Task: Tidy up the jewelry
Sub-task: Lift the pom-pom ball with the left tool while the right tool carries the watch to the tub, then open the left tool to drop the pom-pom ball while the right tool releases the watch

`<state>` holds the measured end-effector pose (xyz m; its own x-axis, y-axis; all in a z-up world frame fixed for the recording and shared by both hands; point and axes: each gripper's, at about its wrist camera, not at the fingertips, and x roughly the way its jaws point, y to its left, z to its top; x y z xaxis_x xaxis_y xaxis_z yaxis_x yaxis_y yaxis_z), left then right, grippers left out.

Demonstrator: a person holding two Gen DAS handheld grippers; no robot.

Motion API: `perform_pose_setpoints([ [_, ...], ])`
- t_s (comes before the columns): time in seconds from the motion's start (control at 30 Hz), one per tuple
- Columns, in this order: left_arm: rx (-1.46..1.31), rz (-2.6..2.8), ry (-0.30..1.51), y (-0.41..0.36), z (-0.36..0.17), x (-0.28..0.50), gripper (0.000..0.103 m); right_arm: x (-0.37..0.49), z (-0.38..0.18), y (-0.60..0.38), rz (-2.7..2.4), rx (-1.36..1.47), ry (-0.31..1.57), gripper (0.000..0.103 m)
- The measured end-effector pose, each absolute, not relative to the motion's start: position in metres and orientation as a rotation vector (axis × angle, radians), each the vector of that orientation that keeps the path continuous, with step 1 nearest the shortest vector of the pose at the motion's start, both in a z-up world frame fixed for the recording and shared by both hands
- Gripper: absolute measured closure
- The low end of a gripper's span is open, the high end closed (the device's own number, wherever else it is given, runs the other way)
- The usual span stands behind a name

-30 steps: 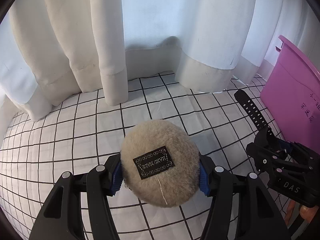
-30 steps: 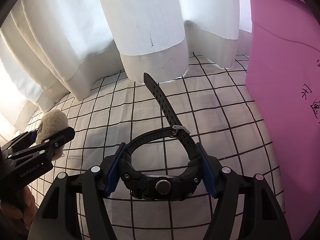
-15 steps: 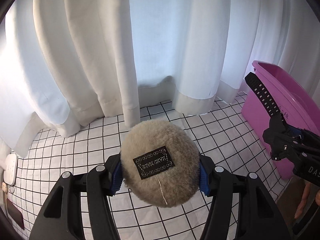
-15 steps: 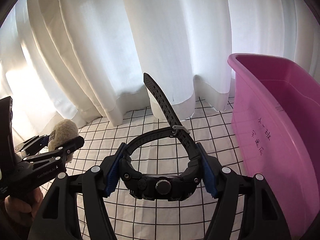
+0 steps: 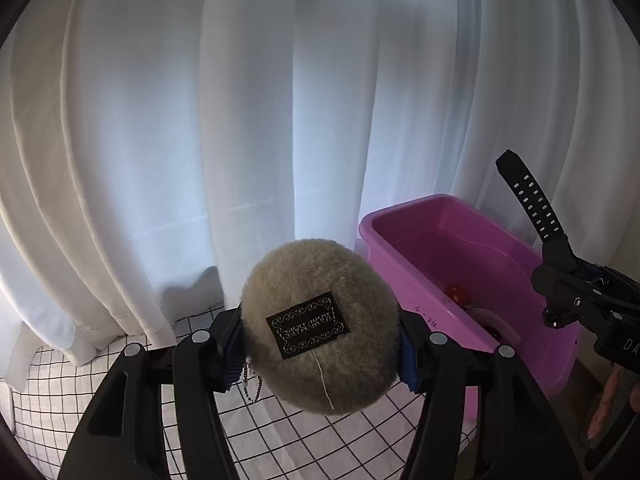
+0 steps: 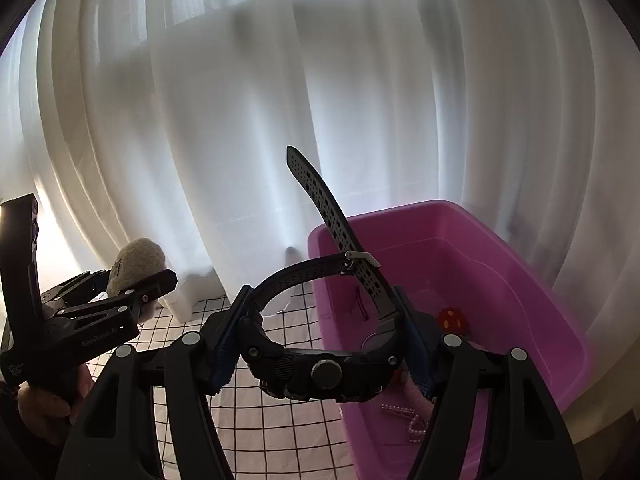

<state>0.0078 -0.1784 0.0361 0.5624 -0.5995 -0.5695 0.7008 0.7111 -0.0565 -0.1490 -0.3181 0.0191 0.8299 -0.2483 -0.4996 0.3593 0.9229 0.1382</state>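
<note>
Left claw clamped on a furry beige pouch, black patch facing the lens, a thin bead chain dangling at the pouch's 8 o'clock. Held in the air above a white checked cloth, in front of white curtains. Pink tub at 3 o'clock of the pouch, open side up, something small and red on its floor.

Right claw closed on a black watch, gripped at both sides of the case, crown toward the lens, buckled strap looping up with its loose tail pointing to 12 o'clock. Also airborne, at the near left edge of the tub, partly over its interior. Inside the tub: a red-orange ball at 2 o'clock of the watch, a string of pale beads at 5 o'clock. Left claw with pouch visible at 9 o'clock in the right wrist view, well apart from the watch.
</note>
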Motion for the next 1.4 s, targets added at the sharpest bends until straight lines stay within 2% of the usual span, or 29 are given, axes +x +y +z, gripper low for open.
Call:
perform_pose_setpoints([
  [0.23, 0.227, -0.896, 0.616, -0.277, 0.034, -0.02, 0.045, -0.19, 0.016, -0.388, -0.448, 0.256, 0.504, 0.037],
  [0.5, 0.296, -0.861, 0.717, -0.357, 0.009, -0.02, 0.045, -0.188, -0.015, -0.442, -0.441, 0.336, 0.6, 0.038],
  [0.93, 0.323, -0.749, 0.815, -0.385, -0.021, -0.007, 0.042, -0.147, -0.045, -0.475, -0.396, 0.359, 0.712, 0.037],
  [0.97, 0.318, -0.747, 0.818, -0.386, -0.021, -0.006, 0.04, -0.147, -0.044, -0.476, -0.399, 0.355, 0.708, 0.037],
  [1.0, 0.314, -0.741, 0.818, -0.385, -0.022, -0.005, 0.032, -0.147, -0.044, -0.477, -0.395, 0.352, 0.701, 0.037],
  [1.03, 0.308, -0.729, 0.814, -0.385, -0.021, -0.004, 0.019, -0.148, -0.039, -0.477, -0.397, 0.347, 0.696, 0.036],
  [1.07, 0.297, -0.718, 0.804, -0.383, -0.02, -0.004, 0.015, -0.148, -0.038, -0.478, -0.402, 0.34, 0.696, 0.036],
  [1.23, 0.284, -0.714, 0.802, -0.383, -0.015, -0.002, 0.008, -0.143, -0.034, -0.482, -0.399, 0.338, 0.701, 0.036],
  [1.4, 0.283, -0.694, 0.822, -0.38, -0.011, -0.002, 0.006, -0.146, -0.027, -0.48, -0.391, 0.344, 0.688, 0.036],
])
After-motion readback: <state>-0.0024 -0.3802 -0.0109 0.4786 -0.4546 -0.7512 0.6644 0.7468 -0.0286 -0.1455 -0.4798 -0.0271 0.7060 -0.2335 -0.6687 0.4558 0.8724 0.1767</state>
